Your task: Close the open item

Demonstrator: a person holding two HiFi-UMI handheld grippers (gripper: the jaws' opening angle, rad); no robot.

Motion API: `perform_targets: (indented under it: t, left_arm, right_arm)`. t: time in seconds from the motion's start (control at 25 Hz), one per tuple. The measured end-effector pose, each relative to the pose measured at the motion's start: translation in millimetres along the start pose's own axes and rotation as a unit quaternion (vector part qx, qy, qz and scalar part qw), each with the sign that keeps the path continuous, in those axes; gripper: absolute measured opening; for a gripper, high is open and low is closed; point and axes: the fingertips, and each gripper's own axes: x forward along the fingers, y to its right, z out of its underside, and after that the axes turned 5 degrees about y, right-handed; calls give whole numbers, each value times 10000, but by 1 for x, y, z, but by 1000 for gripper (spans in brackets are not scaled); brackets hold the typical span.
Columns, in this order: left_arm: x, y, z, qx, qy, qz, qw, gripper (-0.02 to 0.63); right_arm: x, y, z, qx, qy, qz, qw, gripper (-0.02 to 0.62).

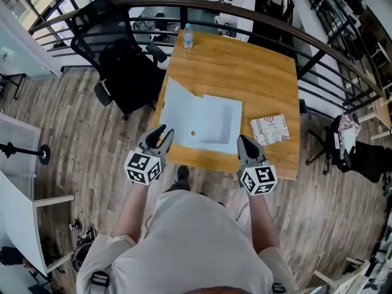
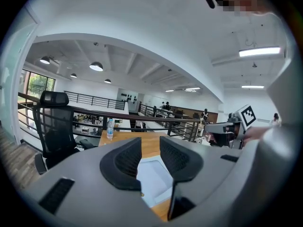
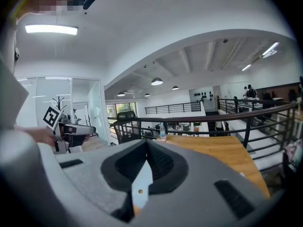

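**Both grippers wait at the near edge of an opened white case**

The wooden bench (image 1: 257,72) carries the task's thing, a flat white case (image 1: 202,124), which lies near the person's edge. It is spread open. The shallow recessed half is on the right, and the lid flap is laid out flat to the left, reaching the bench's left edge.

Spread like this, its long axis runs across the bench from left to right, and the flap's far corner points away toward the water bottle (image 1: 188,37). A small brown stud (image 1: 193,133) sits near the fold.

The left gripper (image 1: 161,133) hangs just before the flap's near edge. Its jaws are partly apart with nothing between them, probably because the flap is the part to be lifted and swung right.

The right gripper (image 1: 244,141) hangs before the recessed half, jaws closed together and empty. It is likely placed there to steady that side.

A printed packet (image 1: 270,129) lies just beside the case on the right, clear of the fold.
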Motion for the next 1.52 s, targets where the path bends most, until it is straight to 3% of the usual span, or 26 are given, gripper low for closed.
perform_targets:
  t: [0.4, 0.8, 1.52]
  left_arm:
    - [59, -62, 0, -6, -363, 319, 9988, 115]
    - [87, -107, 34, -9, -902, 403, 9951, 115]
    - [130, -163, 123, -71, -2002, -273, 9793, 133]
  right_arm:
    - [66, 13, -4, 60, -180, 335, 9993, 3]
    - [103, 21, 20, 200, -471, 585, 9970, 3]
    - [128, 46, 66, 250, -1094, 84, 9936, 3]
